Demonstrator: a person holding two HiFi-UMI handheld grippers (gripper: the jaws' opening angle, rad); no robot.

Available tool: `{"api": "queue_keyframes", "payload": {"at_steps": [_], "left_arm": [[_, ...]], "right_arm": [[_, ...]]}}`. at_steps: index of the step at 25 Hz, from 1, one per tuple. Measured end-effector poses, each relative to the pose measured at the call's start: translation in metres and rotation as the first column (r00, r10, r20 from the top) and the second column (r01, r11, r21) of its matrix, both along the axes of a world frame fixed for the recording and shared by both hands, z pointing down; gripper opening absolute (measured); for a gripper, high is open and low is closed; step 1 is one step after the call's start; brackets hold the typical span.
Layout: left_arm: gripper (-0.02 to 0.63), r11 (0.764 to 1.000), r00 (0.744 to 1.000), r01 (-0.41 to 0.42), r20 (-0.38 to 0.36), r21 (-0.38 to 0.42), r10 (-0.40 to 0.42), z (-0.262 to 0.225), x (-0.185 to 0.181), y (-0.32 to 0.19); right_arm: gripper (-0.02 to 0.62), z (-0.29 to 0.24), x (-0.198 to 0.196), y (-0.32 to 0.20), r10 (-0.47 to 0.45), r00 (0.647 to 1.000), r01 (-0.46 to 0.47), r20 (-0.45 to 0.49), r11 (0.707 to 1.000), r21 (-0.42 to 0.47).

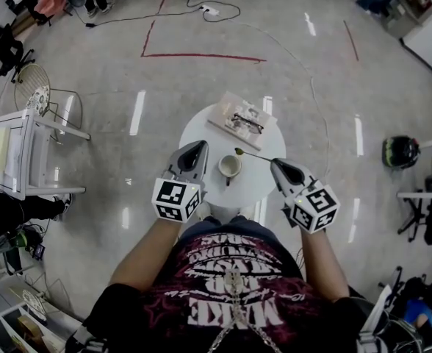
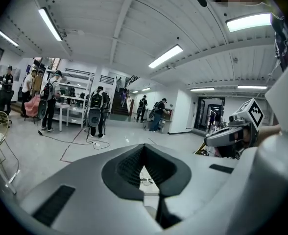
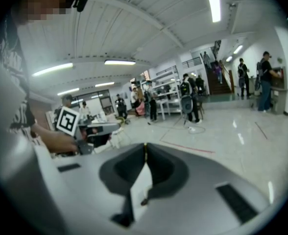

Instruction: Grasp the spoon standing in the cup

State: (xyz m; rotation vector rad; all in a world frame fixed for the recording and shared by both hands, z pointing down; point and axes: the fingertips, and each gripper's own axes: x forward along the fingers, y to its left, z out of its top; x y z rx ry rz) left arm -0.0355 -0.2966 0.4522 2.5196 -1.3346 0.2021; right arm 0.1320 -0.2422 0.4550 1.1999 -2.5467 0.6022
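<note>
A white cup (image 1: 229, 166) stands on the small round white table (image 1: 201, 134) in the head view. A thin gold-coloured spoon (image 1: 253, 154) hangs level above the cup's right rim, bowl end to the left. My right gripper (image 1: 273, 162) is shut on its handle end, and in the right gripper view the jaws (image 3: 145, 148) meet on a thin yellowish strip. My left gripper (image 1: 199, 145) hovers just left of the cup. Its tips (image 2: 144, 147) meet with nothing between them. The left gripper view shows the right gripper (image 2: 210, 140) with the spoon (image 2: 201, 151) at its tip.
A book (image 1: 234, 109) with a pair of glasses (image 1: 247, 122) on it lies at the table's far side. A white rack (image 1: 25, 153) stands on the floor to the left and a dark helmet (image 1: 401, 151) to the right. People stand far across the room.
</note>
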Motion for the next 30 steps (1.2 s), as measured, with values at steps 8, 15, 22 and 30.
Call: {"api": "queue_keyframes", "payload": {"at_steps": [8,15,22,30], "left_arm": [[0.025,1.0,1.0,0.014,-0.008,0.02,-0.014,-0.013,-0.003,-0.001],[0.025,0.999,1.0,0.025,-0.018,0.032,-0.024,-0.022,-0.002,-0.001],[0.025,0.999,0.999,0.038,-0.027,0.038,-0.037,-0.03,0.001,-0.004],[0.025,0.997,0.998,0.061,-0.028,0.043,-0.06,-0.028,0.001,-0.01]], "right_arm": [[0.035,-0.031,-0.003,-0.001,-0.017,1.0,0.016,0.02,0.999,0.032],[0.035,-0.054,0.0,-0.002,-0.031,0.999,0.028,0.033,0.997,0.07],[0.035,-0.061,0.004,-0.009,-0.048,0.997,0.043,0.059,0.996,0.077],[0.035,-0.055,0.008,-0.019,-0.056,0.996,0.051,0.069,0.996,0.069]]}}
